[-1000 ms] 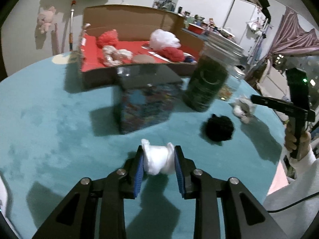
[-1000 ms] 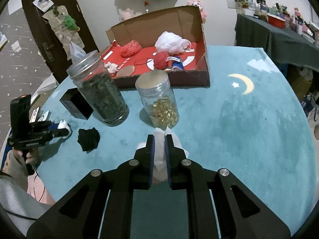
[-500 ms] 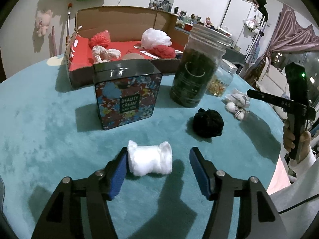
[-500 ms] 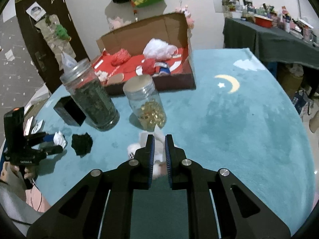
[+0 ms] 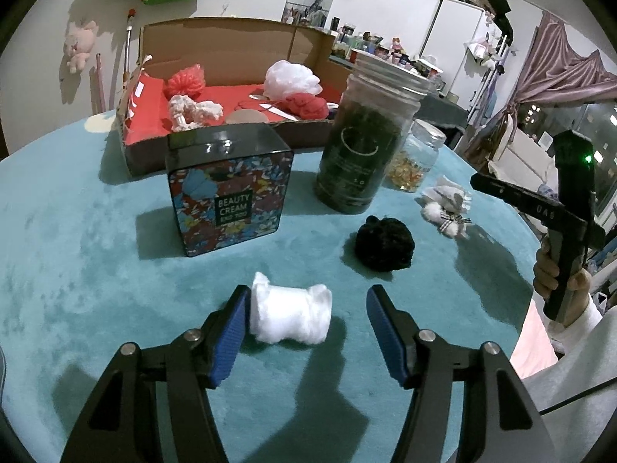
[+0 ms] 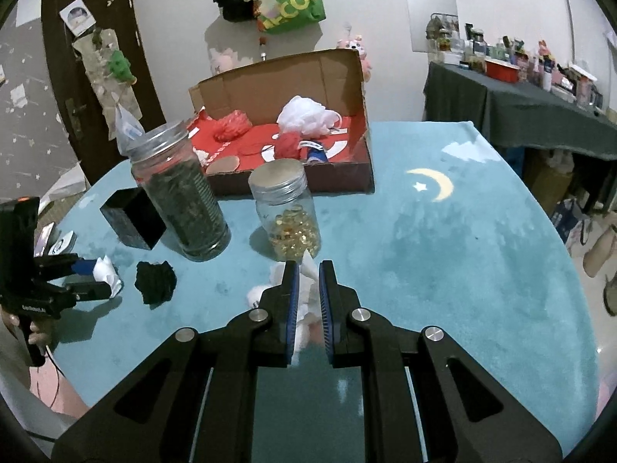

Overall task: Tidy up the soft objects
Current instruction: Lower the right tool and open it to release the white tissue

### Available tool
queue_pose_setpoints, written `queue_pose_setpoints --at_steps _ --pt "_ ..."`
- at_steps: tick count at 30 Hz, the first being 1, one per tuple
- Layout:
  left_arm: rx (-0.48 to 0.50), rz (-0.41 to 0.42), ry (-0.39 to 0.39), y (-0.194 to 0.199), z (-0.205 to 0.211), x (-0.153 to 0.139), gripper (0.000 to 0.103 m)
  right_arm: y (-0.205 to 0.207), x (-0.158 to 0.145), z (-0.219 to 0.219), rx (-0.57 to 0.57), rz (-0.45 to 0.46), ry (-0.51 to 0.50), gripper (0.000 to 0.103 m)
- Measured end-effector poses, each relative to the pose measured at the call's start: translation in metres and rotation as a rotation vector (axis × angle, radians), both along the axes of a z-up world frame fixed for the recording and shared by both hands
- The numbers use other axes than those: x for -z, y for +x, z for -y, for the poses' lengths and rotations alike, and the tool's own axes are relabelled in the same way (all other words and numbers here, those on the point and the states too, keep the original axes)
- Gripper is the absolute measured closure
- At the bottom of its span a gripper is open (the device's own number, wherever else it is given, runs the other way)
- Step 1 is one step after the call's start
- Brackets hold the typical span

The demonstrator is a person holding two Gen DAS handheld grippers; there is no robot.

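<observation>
Left wrist view: the left claw is spread wide around a white cotton roll lying low in the middle of the frame on the teal desk, one pad touching it, the other apart. Lying loose, the roll can be re-gripped. In the right wrist view, the right claw pinches a white plush toy at lower centre, likely bound for the cardboard box at upper centre, where other soft things sit.
</observation>
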State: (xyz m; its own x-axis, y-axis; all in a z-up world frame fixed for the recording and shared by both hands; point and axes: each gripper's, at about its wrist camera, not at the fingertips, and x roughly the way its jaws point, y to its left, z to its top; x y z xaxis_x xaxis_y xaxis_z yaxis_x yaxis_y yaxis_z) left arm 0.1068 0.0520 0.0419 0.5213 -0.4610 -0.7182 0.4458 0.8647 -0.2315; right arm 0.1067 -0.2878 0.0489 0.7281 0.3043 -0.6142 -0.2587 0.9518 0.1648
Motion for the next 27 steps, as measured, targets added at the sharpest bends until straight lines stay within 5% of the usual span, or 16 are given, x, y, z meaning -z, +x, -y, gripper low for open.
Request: queue_pose_setpoints --at_steps 23,27 --pt "-0.024 0.009 0.042 -0.003 0.001 0.006 0.039 0.022 0.014 -0.012 -0.048 -0.082 -0.096 0.092" --pt "-0.018 0.012 0.046 -0.003 0.003 0.006 0.039 0.031 0.019 -0.004 -0.067 -0.131 -0.033 0.092"
